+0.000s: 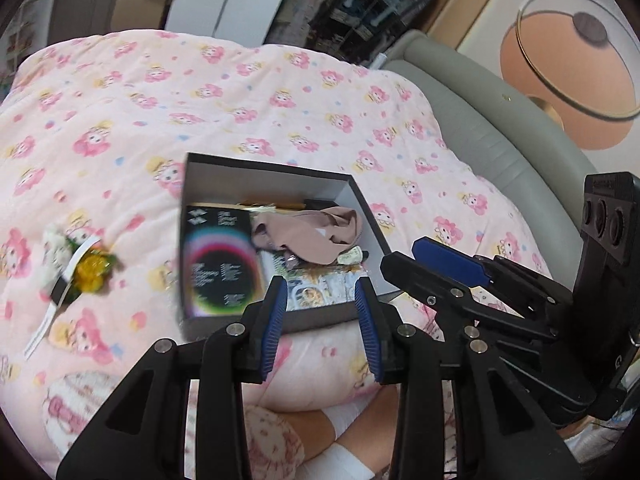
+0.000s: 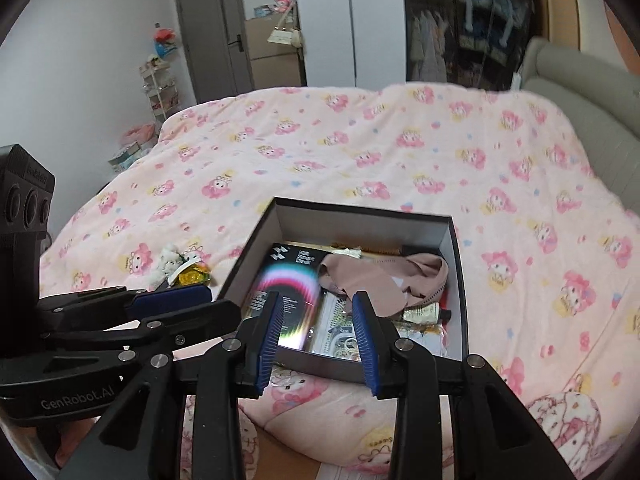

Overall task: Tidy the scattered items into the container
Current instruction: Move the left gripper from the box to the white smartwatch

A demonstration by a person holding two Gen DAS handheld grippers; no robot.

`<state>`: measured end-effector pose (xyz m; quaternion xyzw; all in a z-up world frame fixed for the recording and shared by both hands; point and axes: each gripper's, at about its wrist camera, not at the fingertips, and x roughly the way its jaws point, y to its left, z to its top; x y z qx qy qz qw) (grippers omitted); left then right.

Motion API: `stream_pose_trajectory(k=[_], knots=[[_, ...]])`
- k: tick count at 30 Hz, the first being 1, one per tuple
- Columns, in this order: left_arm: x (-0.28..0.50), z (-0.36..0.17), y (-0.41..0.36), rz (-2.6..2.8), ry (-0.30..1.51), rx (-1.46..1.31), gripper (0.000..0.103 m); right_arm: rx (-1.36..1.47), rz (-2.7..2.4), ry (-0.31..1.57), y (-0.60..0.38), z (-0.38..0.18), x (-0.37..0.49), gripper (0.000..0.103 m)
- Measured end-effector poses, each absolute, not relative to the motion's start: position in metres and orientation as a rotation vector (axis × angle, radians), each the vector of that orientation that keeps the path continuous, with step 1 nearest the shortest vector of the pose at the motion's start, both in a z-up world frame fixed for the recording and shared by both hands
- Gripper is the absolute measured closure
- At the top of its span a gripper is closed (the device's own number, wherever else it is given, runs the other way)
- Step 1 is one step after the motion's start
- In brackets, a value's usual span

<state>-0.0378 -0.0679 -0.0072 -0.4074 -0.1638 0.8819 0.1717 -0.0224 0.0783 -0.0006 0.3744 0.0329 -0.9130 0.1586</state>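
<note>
A dark box (image 1: 276, 184) with a pale inside (image 2: 360, 224) lies open on the pink bed cover. In it lie a black booklet with a rainbow ring (image 1: 218, 264), a crumpled beige cloth (image 1: 316, 232), a small tube (image 2: 424, 314) and printed cards. Left of the box, out on the cover, sits a small white plush with a yellow trinket and paper tag (image 1: 80, 268) (image 2: 182, 268). My left gripper (image 1: 320, 282) hovers over the box's near edge, open and empty. My right gripper (image 2: 318, 296) hangs beside it over the same edge, also open, nothing between its pads.
The pink printed bed cover (image 2: 360, 148) spreads all around the box. A grey padded headboard (image 1: 480, 128) runs along the right. A person's legs in white socks (image 1: 344, 420) are below the grippers. A door (image 2: 216, 40) and wardrobe stand beyond the bed.
</note>
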Motion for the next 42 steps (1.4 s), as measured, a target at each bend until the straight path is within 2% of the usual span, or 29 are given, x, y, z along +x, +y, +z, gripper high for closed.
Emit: stream_pose_trajectory(k=[8,11,19,24,29,32,35,39,42], knots=[[-0.005,-0.014,-0.115,2.594,-0.506,-1.219,0.068,1.040,-2.506,0.175,0.028,-0.002,-0.006,0.071],[0.006,-0.018,-0.135,2.638,-0.530,-1.239,0.068,1.037,-2.451,0.147,0.010,-0.007,-0.006,0.072],[0.023,-0.051,-0.198,2.691,-0.700,-1.321,0.068,1.064,-2.295,0.194,-0.058,-0.032,-0.010,0.072],[0.025,-0.068,-0.230,2.731,-0.766,-1.366,0.068,1.138,-2.170,0.152,-0.093,-0.057,-0.025,0.072],[0.025,-0.097,-0.269,2.750,-0.928,-1.392,0.068,1.245,-2.018,0.059,-0.117,-0.082,-0.048,0.072],[0.019,-0.120,-0.292,2.725,-1.023,-1.439,0.067,1.286,-2.017,0.063,-0.129,-0.091,-0.065,0.072],[0.006,-0.146,-0.305,2.661,-1.058,-1.498,0.060,1.303,-2.011,0.066,-0.140,-0.097,-0.082,0.072],[-0.015,-0.188,-0.325,2.514,-1.227,-1.549,0.060,1.350,-1.999,0.059,-0.156,-0.114,-0.106,0.072],[-0.026,-0.212,-0.337,2.497,-1.271,-1.636,0.060,1.405,-1.992,0.070,-0.167,-0.135,-0.121,0.072]])
